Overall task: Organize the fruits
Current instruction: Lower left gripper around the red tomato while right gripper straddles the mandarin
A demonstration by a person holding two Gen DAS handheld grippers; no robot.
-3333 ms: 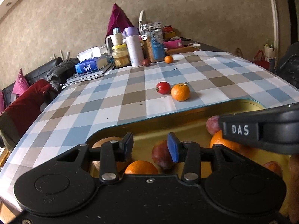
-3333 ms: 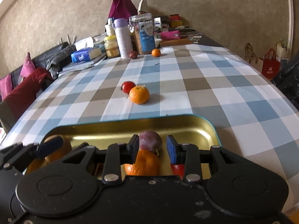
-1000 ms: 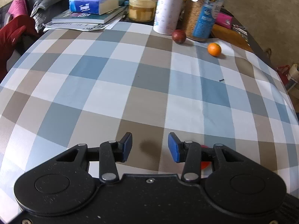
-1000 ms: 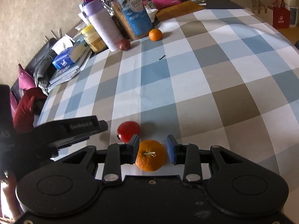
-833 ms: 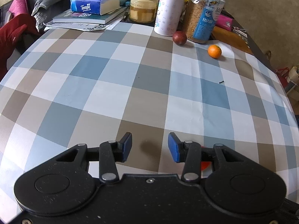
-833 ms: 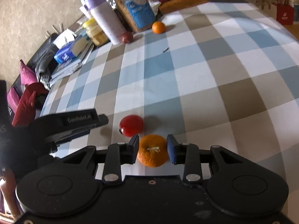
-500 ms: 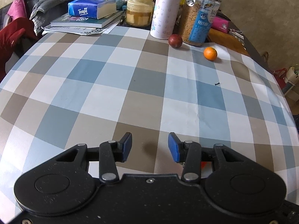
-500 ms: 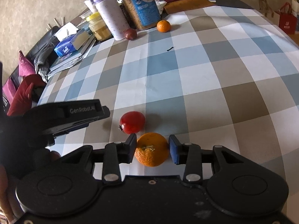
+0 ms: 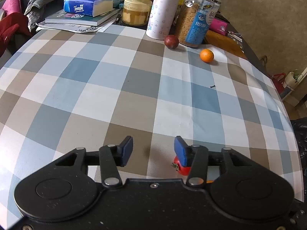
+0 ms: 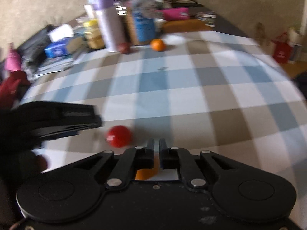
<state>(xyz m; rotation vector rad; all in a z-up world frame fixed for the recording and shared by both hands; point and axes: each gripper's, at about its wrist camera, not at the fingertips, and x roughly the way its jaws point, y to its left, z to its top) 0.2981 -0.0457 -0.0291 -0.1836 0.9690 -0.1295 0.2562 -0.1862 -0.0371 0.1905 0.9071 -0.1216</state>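
Note:
My left gripper (image 9: 153,149) hovers low over the checked tablecloth, its jaws opening with nothing between the blue pads. A red tomato (image 9: 181,167) peeks out under its right finger. In the blurred right wrist view, my right gripper (image 10: 157,149) is shut, its fingers almost touching and holding nothing. An orange (image 10: 145,173) shows just below and behind those fingers, on the cloth. The tomato (image 10: 119,136) lies to their left, near one black finger (image 10: 80,117) of the left gripper. A dark red plum (image 9: 171,41) and a small orange (image 9: 206,55) lie far back.
A white and purple bottle (image 9: 163,11), a cereal jar (image 9: 197,19), a yellow-lidded jar (image 9: 137,7), a tissue pack (image 9: 88,4) and books (image 9: 80,20) crowd the far end. The table edge (image 9: 284,103) curves off at the right.
The right jaws, which stood around the orange, have closed without it; the orange now lies under the fingers. The right view has tilted up and blurred. The left jaws stand slightly wider.

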